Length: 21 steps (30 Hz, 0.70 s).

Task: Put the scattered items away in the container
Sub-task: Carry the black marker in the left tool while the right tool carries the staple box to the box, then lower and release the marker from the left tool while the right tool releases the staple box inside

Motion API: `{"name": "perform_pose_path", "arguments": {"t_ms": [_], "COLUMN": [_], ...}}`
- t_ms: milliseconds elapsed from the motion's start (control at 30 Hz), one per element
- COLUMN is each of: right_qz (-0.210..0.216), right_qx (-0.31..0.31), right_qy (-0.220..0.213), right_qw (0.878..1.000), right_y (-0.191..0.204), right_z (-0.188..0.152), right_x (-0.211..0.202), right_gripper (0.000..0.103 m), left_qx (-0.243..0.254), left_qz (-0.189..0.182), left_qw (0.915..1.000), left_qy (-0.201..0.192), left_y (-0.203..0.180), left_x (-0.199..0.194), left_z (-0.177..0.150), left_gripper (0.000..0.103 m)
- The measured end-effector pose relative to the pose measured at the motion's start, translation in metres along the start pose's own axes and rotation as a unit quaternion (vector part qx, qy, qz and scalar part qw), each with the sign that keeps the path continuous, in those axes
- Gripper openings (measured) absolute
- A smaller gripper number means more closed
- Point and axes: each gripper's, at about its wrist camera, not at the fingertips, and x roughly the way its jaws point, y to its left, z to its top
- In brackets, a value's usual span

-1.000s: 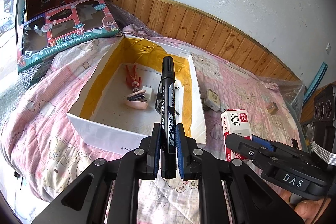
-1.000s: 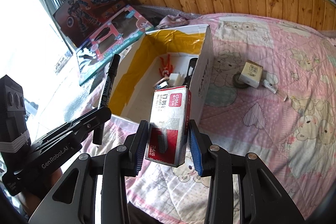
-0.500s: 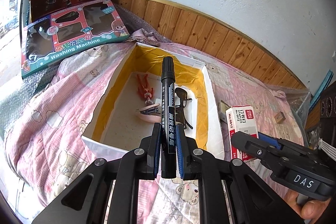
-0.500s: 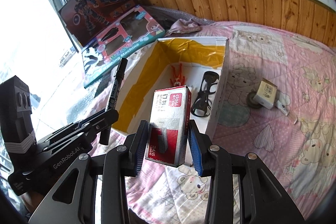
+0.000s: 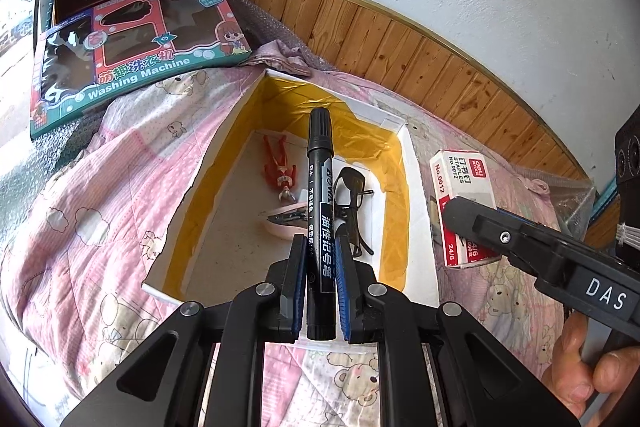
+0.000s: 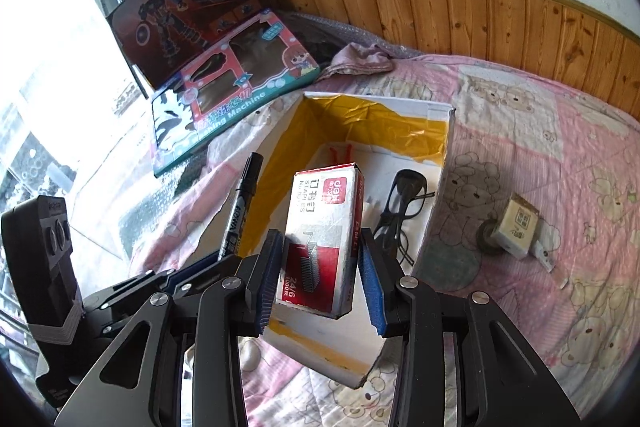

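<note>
Left gripper (image 5: 320,291) clamps black marker pen (image 5: 321,203); right gripper (image 6: 322,267) grips red-white staples carton (image 6: 324,231). I lower both inside yellow-lined white cardboard box (image 5: 412,227), clear of black glasses (image 5: 352,203), before letting go.

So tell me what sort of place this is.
Probably a bedroom at home: a pink cartoon-bear quilt covers what looks like a bed, wood panelling lines the wall, and toy boxes lean nearby.

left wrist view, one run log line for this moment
left tongs: shut on black marker pen | right tongs: shut on red-white staples box | both above white yellow-lined box
</note>
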Motion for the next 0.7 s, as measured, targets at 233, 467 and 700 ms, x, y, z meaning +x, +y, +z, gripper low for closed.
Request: {"name": "perform_pose_path", "arguments": {"t_ms": [233, 467, 700], "right_qz": [-0.005, 0.000, -0.009], "right_qx": [-0.014, -0.021, -0.027], "right_qy": [0.013, 0.034, 0.050], "right_qw": [1.000, 0.999, 0.998], "right_y": [-0.004, -0.012, -0.021], "right_z": [0.025, 0.047, 0.069], "right_x": [0.020, 0.041, 0.066], "right_gripper": [0.039, 0.039, 0.039], "left_qx": [-0.017, -0.024, -0.019], "left_qz": [0.006, -0.003, -0.010], "left_qw": [0.9997, 0.9989, 0.9987], "left_qy": [0.019, 0.039, 0.047], "left_y": [0.000, -0.008, -0.013], "left_x": [0.015, 0.031, 0.043], "left_z": [0.004, 0.005, 0.008], "left_gripper": [0.014, 0.014, 0.014]}}
